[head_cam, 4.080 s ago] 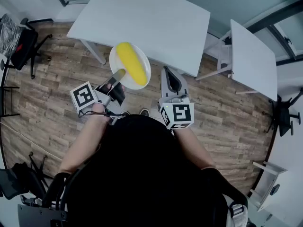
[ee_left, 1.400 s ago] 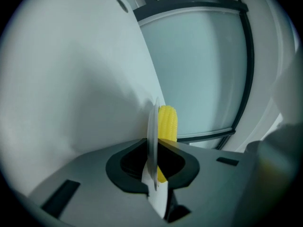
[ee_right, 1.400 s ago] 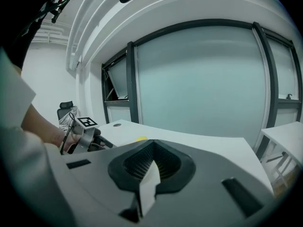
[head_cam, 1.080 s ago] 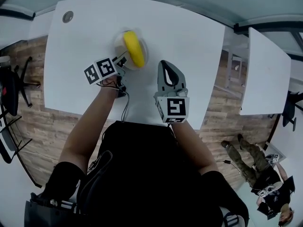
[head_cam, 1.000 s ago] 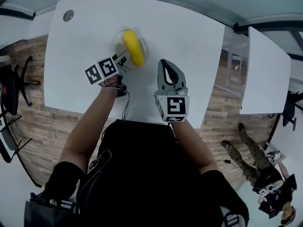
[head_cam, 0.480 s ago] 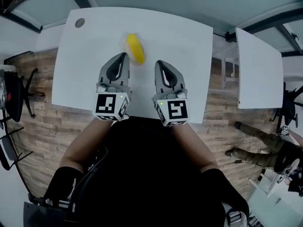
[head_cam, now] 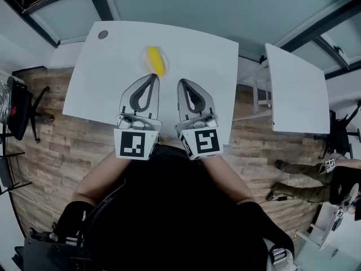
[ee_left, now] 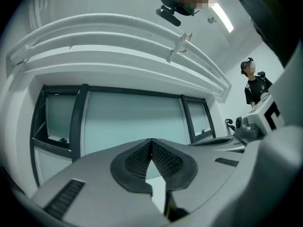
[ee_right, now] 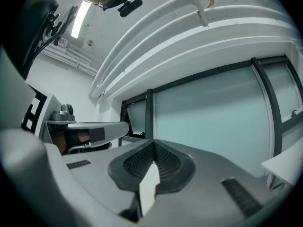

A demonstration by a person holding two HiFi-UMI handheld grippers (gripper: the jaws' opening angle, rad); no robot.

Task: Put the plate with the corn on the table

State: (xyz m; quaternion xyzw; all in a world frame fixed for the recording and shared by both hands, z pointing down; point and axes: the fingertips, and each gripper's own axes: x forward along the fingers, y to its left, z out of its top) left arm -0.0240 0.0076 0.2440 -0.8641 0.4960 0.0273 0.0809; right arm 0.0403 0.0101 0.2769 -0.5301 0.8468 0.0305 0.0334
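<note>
The plate (head_cam: pixel 144 56) with corn (head_cam: pixel 155 61) now sits on the tabletop (head_cam: pixel 197 55), upper centre. The left hand-held gripper (head_cam: pixel 150 77) and right hand-held gripper (head_cam: pixel 181 83) have withdrawn, both closed and empty. Placement looks finished.

Your left gripper (head_cam: pixel 150 78) and right gripper (head_cam: pixel 182 84) sit side by side just in front of you, left beside right but apart, both over the near part of the table (head_cam: pixel 101 78). Beyond their tips the plate (head_cam: pixel 144 56) rests on the table toward its far edge, with the corn (head_cam: pixel 155 61) lying on it, closer to your left gripper's tip. A cable hole (head_cam: pixel 102 34) sits at the table's far left corner. A second table (head_cam: pixel 296 89) stands well off to your right, and a chair (head_cam: pixel 20 103) on the floor to your left.
</note>
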